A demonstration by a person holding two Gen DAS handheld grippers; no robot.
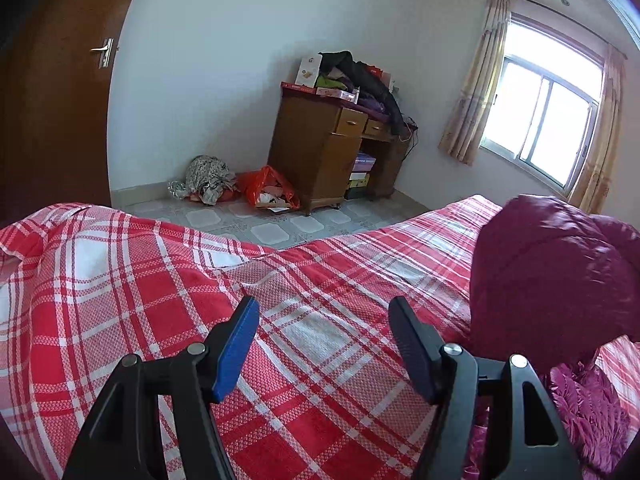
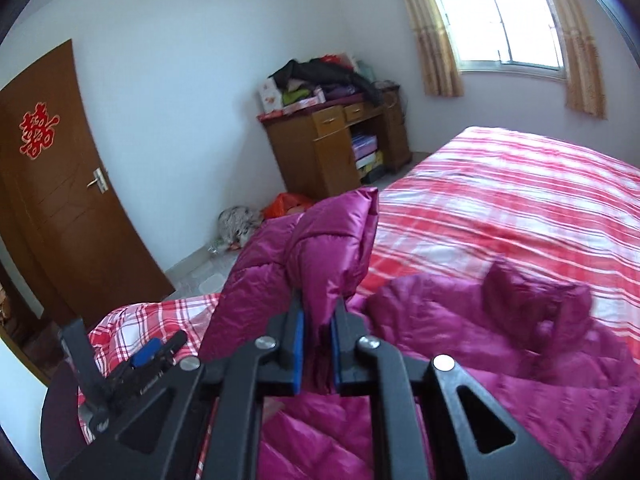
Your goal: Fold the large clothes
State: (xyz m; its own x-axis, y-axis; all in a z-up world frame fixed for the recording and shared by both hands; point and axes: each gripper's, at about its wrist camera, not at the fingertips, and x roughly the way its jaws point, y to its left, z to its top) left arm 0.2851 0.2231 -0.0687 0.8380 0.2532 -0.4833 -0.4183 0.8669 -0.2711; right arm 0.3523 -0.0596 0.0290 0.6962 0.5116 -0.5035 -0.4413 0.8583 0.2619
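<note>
A magenta quilted down jacket [image 2: 500,344] lies on the red-and-white plaid bed [image 2: 520,184]. My right gripper [image 2: 318,312] is shut on a fold of the jacket [image 2: 320,248] and holds that part lifted above the bed. In the left wrist view the lifted jacket [image 1: 552,276] bulges at the right, with its fur trim [image 1: 588,408] below. My left gripper [image 1: 322,312] is open and empty over the plaid bed [image 1: 200,312], left of the jacket. It also shows in the right wrist view [image 2: 156,350] at the lower left.
A wooden desk [image 1: 332,152] piled with clothes and boxes stands against the far wall. A heap of cloth [image 1: 208,178] and an orange bag [image 1: 270,188] lie on the tiled floor. A brown door [image 2: 60,208] is at the left, a curtained window [image 2: 496,16] at the right.
</note>
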